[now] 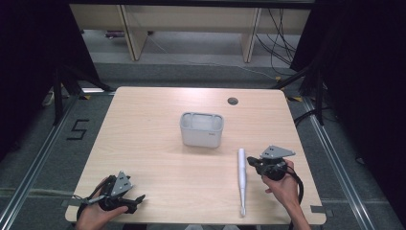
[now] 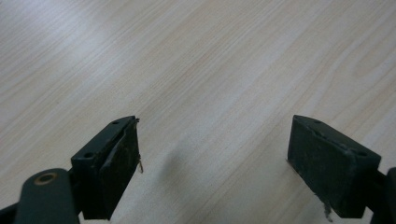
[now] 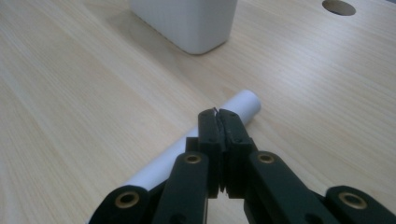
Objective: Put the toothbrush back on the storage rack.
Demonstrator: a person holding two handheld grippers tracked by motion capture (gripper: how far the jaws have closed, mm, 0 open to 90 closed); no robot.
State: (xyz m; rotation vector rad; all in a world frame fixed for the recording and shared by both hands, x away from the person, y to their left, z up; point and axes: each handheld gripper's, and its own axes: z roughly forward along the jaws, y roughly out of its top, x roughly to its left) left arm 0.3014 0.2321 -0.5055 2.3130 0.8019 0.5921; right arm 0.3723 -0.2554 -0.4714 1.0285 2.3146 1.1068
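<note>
White tube point(image 1: 242, 178) lies lengthwise toward holder point(image 1: 201, 129) (right tongs point(image 1: 252, 162) beside).

High overhead view, tool cameras close — table point(image 1: 158, 143) shared

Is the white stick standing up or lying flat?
Lying flat. The white stick rests lengthwise on the table, beside the right gripper.

Container point(image 1: 201, 129) mid-table point(image 1: 143, 143); tube point(image 1: 242, 178) lies nearer, to its right
</note>
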